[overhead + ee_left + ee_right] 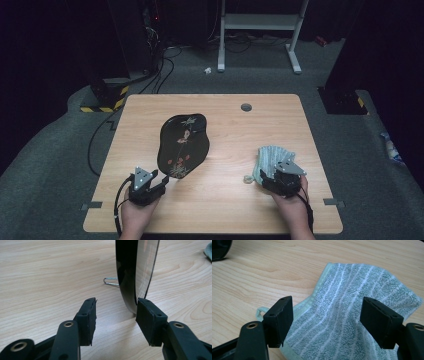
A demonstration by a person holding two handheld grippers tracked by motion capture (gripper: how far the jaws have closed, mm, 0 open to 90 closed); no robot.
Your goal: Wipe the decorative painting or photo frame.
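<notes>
Left of the striped grey-green towel (272, 157), the glossy black lacquered tray (183, 144) stands on a wire stand; the left gripper (161, 178), jaws apart, could topple it. The right gripper (265, 176) straddles the towel, unclamped.

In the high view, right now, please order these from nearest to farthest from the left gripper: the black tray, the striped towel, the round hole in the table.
From the left gripper:
1. Black tray, just ahead of the jaws, standing propped up.
2. Striped towel, across the table at the right gripper.
3. Round hole, near the table's far edge, right of the middle.
</notes>
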